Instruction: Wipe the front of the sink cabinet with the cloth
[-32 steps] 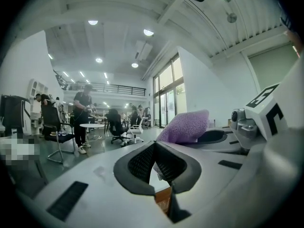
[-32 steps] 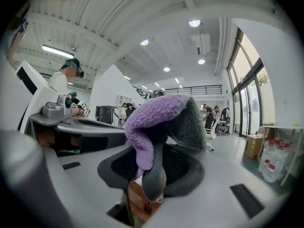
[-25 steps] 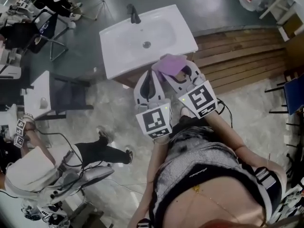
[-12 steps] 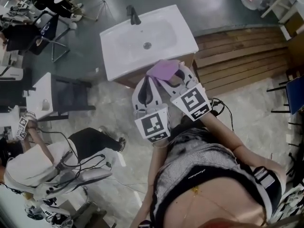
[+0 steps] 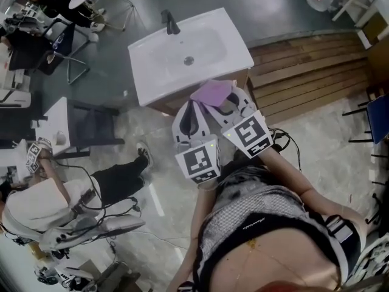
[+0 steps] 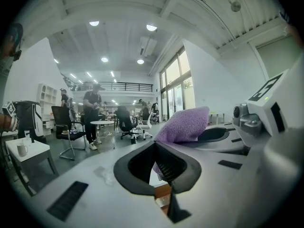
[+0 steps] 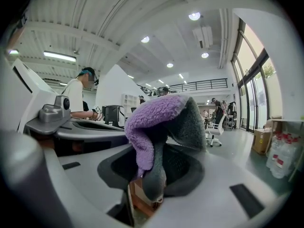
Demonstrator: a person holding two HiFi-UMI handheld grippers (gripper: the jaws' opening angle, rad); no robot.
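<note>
Our right hand-held gripper (image 7: pixel 149 175) clenches the purple cloth (image 7: pixel 156 118). The sink cabinet front (image 5: pixel 159 106) lies just ahead. The left hand-held gripper (image 6: pixel 156 148) is closed and empty.

The right hand-held gripper (image 5: pixel 226 102) holds a purple cloth (image 5: pixel 212 92) beside the sink cabinet (image 5: pixel 165 106).

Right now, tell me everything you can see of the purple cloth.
The cloth looks like soft, fluffy microfibre, purple on one face and grey on the other. It is folded and bunched, its lower part pinched between the shut jaws of the right gripper, with the rest flopping above them. In the head view it sits at the front edge of the sink cabinet, below the white basin rim. Whether it touches the cabinet cannot be told.
</note>
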